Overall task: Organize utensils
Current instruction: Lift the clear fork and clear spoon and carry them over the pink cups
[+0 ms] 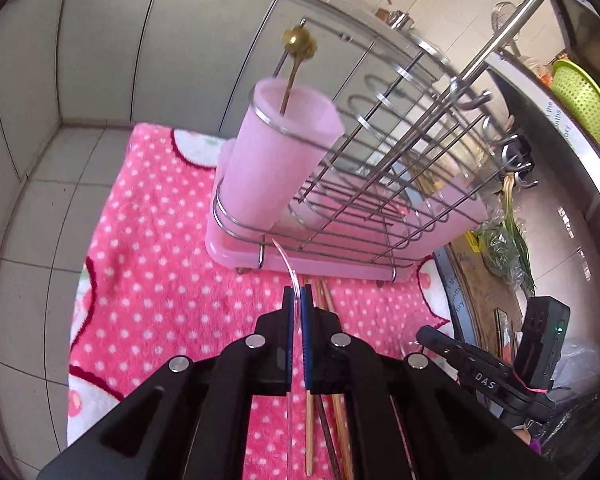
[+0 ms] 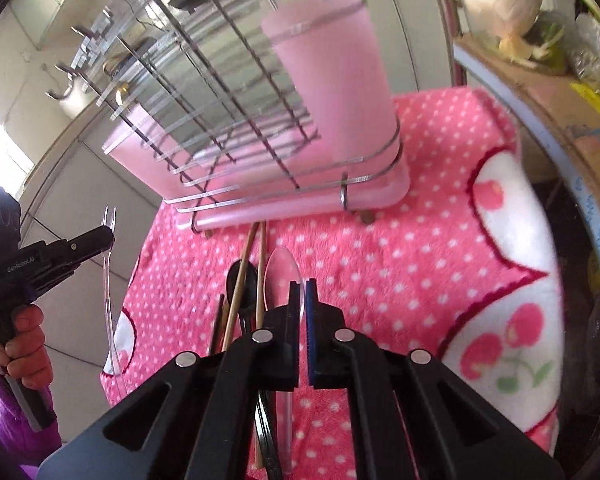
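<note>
Pink dotted towel (image 1: 172, 280) is spread under wire rack (image 1: 380, 184); pink holder cup (image 1: 276, 160) (gold utensil inside) is seated at its end. Clear fork (image 2: 109, 280) is clamped in left gripper (image 1: 297, 300). Right gripper (image 2: 303, 292), jaws narrowed, is closed on clear spoon (image 2: 283, 276) beside chopsticks (image 2: 240, 288).

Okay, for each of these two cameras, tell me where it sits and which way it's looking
Left wrist: on the left gripper, facing the pink utensil cup in the wire rack; its fingers clamp a clear plastic fork.
Right wrist: on the right gripper, facing the rack over a clear spoon; shows the left hand.
Shared: cup, rack, polka-dot towel.
</note>
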Demonstrator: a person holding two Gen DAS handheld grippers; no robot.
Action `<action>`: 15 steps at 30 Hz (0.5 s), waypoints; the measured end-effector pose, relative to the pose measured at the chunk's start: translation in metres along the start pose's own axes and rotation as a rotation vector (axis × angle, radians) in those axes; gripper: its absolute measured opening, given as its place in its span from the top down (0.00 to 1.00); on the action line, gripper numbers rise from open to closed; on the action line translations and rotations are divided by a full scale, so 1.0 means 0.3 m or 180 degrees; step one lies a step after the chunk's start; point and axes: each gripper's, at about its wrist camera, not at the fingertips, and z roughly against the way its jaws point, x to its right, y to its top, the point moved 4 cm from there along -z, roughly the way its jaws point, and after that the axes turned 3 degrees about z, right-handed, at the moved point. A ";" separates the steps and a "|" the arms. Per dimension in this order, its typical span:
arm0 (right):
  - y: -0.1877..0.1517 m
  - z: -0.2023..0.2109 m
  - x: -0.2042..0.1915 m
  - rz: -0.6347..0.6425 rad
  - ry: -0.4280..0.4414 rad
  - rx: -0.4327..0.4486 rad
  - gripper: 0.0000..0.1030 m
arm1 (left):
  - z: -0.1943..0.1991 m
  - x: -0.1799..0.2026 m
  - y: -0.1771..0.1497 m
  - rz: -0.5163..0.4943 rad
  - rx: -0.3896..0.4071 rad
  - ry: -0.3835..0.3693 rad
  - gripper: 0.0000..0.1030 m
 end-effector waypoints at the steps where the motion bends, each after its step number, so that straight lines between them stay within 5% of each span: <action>1: 0.006 0.020 0.001 0.0021 -0.0021 0.0060 0.97 | 0.015 0.010 0.001 -0.0022 0.0057 -0.0002 0.97; 15: 0.078 0.267 -0.008 0.0114 -0.0206 0.0898 0.97 | 0.144 0.086 0.037 -0.0125 0.0586 -0.0066 0.97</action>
